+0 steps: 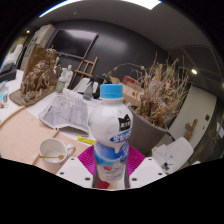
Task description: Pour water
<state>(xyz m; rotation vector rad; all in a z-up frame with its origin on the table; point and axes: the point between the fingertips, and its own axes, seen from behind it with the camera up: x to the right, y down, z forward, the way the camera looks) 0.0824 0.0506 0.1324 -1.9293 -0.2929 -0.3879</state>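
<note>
The tongs point(110, 172) pinch a white bottle point(111, 135) with a blue cap, both pads pressing its sides. A white cup point(53, 151) stands on the worktop point(25, 140) just left of them.

One bottle point(111, 135) with a blue cap stood on the table point(25, 140), and it serves as the landmark here. One white cup point(53, 151) sat low to the left of the bottle. Two clumps of dried plants were counted: one point(160, 92) behind and to the right of the bottle, one point(40, 72) far to its left. One spread of papers point(68, 108) lay behind the bottle's left side.
</note>
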